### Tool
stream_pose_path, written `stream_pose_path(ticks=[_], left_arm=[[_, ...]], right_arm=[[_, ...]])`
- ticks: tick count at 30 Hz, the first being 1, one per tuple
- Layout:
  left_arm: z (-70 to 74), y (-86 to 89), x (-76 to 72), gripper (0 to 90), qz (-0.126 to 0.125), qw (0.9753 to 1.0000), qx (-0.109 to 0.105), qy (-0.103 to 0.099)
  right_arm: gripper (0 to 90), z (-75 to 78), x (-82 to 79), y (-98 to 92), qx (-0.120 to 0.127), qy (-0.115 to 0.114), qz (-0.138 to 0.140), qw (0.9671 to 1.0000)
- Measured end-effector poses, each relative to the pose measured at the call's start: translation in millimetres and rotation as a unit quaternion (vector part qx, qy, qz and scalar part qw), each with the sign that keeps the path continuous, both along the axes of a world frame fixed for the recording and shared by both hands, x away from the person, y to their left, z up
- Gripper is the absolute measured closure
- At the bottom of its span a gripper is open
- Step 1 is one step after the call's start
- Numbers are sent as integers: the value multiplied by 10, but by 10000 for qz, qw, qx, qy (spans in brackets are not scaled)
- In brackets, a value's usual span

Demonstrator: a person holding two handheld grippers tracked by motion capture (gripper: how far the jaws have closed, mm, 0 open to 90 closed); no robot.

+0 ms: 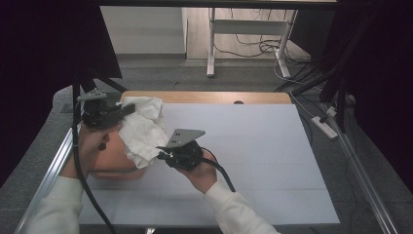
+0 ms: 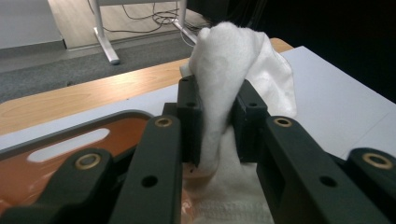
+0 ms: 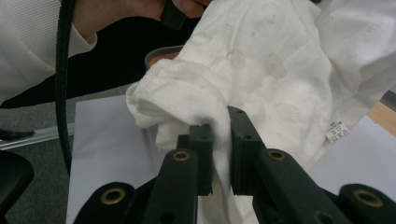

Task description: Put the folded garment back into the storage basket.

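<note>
Left gripper (image 2: 217,121) clamps the white cloth (image 2: 233,70) above the orange tray (image 2: 56,158); right gripper (image 3: 219,140) clamps its near edge. Cloth lifted, not yet spread or folded.

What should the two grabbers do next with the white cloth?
Probably draw the two grippers apart to spread the white cloth flat. The left gripper pinches a bunched fold, the right gripper grips another edge, and the cloth hangs crumpled between them, over the orange tray. Pulling gently should open the folds.
</note>
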State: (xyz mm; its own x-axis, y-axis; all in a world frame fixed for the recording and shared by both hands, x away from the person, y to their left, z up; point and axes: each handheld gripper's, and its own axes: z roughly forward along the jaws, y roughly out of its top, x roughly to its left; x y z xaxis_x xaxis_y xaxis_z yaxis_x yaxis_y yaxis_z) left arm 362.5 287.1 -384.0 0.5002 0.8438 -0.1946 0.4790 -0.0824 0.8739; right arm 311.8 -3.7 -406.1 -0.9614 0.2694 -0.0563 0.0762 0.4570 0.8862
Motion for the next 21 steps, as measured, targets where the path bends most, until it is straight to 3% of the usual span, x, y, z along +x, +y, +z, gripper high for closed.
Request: stream_pose_path(ticks=[12, 21], left_arm=[[-65, 265, -26, 754, 230, 9997, 13, 87], [-51, 355, -17, 754, 291, 9995, 91, 99]], right_arm=[[816, -56, 45, 315, 11, 85, 167, 9998], [816, -101, 83, 488, -21, 136, 248, 9996]])
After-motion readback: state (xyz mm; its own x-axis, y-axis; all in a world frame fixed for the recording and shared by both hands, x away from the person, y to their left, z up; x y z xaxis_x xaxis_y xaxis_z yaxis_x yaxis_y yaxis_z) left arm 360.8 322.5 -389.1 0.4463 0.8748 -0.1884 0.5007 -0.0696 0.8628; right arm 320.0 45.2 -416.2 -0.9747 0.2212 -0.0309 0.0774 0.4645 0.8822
